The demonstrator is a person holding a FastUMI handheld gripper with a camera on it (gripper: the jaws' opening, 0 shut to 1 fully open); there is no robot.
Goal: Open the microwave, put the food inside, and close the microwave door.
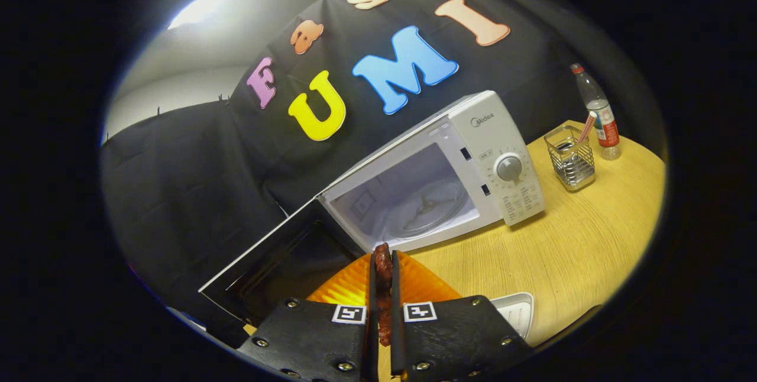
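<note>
A white microwave (502,151) stands on the wooden table (579,252) with its door (266,264) swung wide open to the left. Its lit cavity shows a glass turntable (426,207) with nothing on it. My gripper (383,275) is shut on a dark reddish strip of food (383,264), which pokes out past the fingertips. The food hangs above an orange ribbed plate (420,281), just short of the cavity's front edge.
A wire mesh holder (571,160) with a striped straw stands right of the microwave. A plastic bottle (598,113) with a red cap stands behind it. A white object (514,308) lies beside the orange plate. Bare table stretches to the right.
</note>
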